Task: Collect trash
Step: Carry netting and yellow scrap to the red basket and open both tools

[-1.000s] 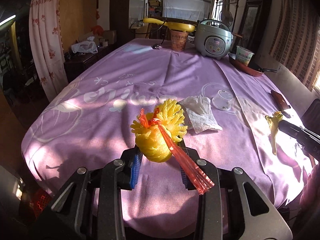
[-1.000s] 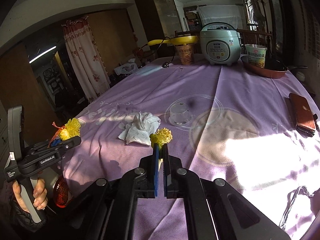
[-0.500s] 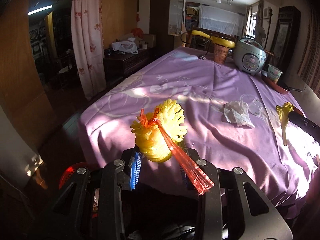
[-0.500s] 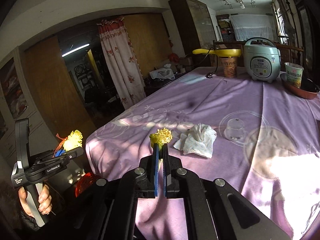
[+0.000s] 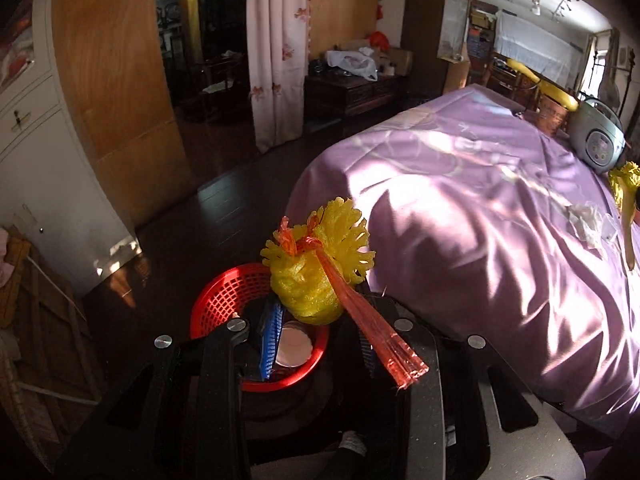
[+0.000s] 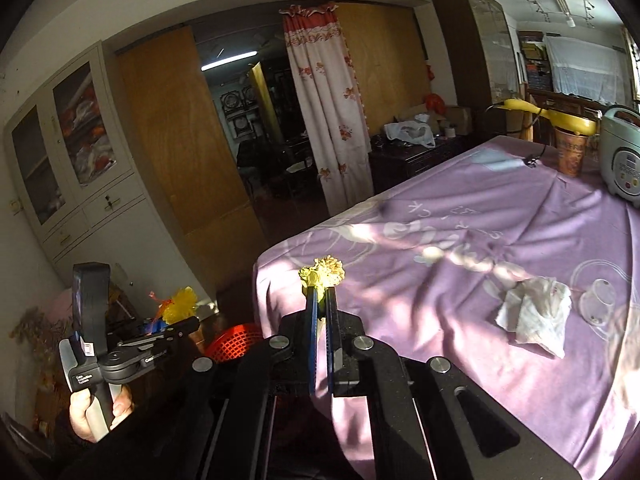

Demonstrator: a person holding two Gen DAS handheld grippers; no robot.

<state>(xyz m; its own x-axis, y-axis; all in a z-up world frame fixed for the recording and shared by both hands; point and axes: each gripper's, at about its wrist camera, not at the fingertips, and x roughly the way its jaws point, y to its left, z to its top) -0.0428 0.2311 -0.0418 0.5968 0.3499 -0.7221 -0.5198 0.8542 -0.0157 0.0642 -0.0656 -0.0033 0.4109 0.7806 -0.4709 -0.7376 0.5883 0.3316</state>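
Observation:
My left gripper [image 5: 318, 320] is shut on a yellow foam fruit net tied with red plastic strips [image 5: 316, 264] and holds it above a red mesh basket [image 5: 224, 300] on the dark floor. In the right wrist view the left gripper [image 6: 176, 322] sits at lower left over the basket [image 6: 234, 342]. My right gripper [image 6: 320, 300] is shut on a thin yellow foam net piece [image 6: 324, 270] at the near corner of the purple table [image 6: 460, 264]. A crumpled white tissue [image 6: 536, 316] and a clear plastic cup [image 6: 598, 300] lie on the table.
A rice cooker [image 6: 620, 160], a paper cup [image 6: 570, 152] and a yellow handset [image 6: 560, 118] stand at the table's far end. A white cabinet [image 6: 80, 168], wooden doors and a floral curtain [image 6: 324, 120] line the room left of the table.
Both grippers have swung left, off the table's middle toward its left corner. The left one now hangs over the red basket on the floor, still holding the yellow net.

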